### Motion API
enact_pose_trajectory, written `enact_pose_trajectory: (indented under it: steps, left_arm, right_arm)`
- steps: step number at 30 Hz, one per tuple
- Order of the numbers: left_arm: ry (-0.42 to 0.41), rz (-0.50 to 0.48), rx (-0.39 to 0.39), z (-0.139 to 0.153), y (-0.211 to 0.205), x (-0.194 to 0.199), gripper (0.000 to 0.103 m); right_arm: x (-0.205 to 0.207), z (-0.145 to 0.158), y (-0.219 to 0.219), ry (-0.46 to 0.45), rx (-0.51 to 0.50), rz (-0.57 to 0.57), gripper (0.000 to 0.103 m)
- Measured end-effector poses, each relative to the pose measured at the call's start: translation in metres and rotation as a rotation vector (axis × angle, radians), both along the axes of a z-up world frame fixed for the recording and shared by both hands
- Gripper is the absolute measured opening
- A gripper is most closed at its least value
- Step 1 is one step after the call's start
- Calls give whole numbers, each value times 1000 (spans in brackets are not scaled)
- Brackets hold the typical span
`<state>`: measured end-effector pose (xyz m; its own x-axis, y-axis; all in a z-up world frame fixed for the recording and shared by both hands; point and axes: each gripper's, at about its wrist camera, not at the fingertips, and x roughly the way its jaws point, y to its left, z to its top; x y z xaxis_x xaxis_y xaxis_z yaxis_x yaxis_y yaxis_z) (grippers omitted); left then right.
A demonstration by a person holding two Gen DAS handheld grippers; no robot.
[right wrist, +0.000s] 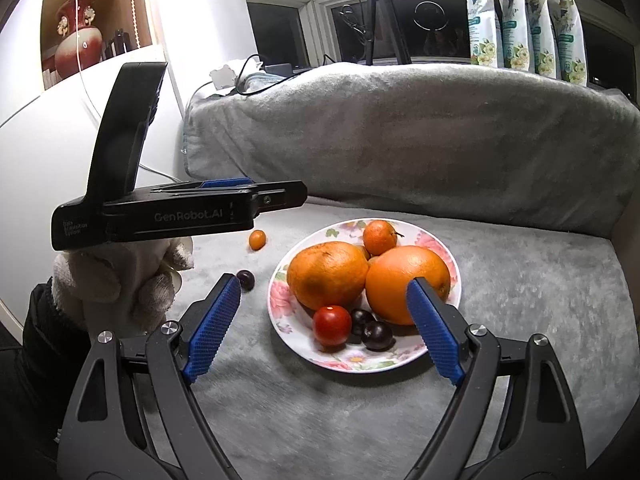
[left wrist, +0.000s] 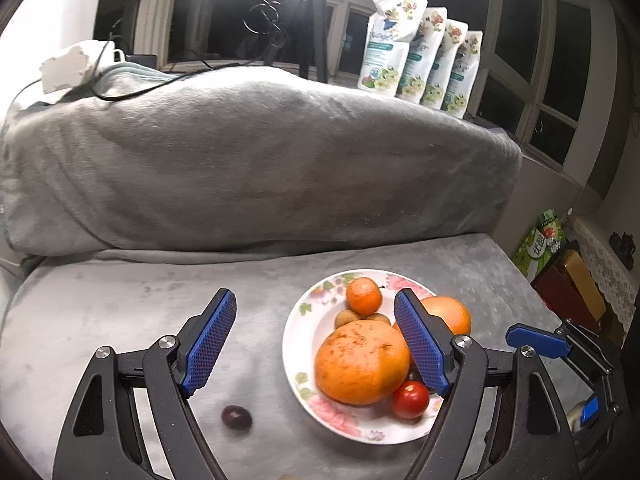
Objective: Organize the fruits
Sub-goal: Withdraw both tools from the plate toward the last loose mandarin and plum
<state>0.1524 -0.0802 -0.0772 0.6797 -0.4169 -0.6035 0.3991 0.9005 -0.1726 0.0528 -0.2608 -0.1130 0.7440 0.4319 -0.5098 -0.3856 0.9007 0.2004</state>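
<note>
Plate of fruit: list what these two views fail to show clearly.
- Left wrist view: the right finger of the left tongs covers part of the smooth orange; the dark grapes on the plate are mostly hidden behind it.
- Right wrist view: the small brown fruits are wedged behind the oranges, so their count is unclear.
- Left wrist view: the kumquat on the blanket does not appear.

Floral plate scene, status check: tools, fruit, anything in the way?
Left tool open, empty. Right tool open, empty. Floral china plate loaded; dark round plum and small orange kumquat loose on grey blanket. Nothing blocking.
</note>
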Motion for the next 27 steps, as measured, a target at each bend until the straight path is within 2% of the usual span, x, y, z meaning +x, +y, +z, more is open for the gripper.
enact_pose_trajectory:
  steps: [12,27]
  left_arm:
    - [-31,63,-17,8,38,-7,82]
    - [-48,119,27,-3,77,-19,82]
  right_arm:
    - [5,16,18,-16,-26,33,87]
    - [34,28,36,-3,-6,73,87]
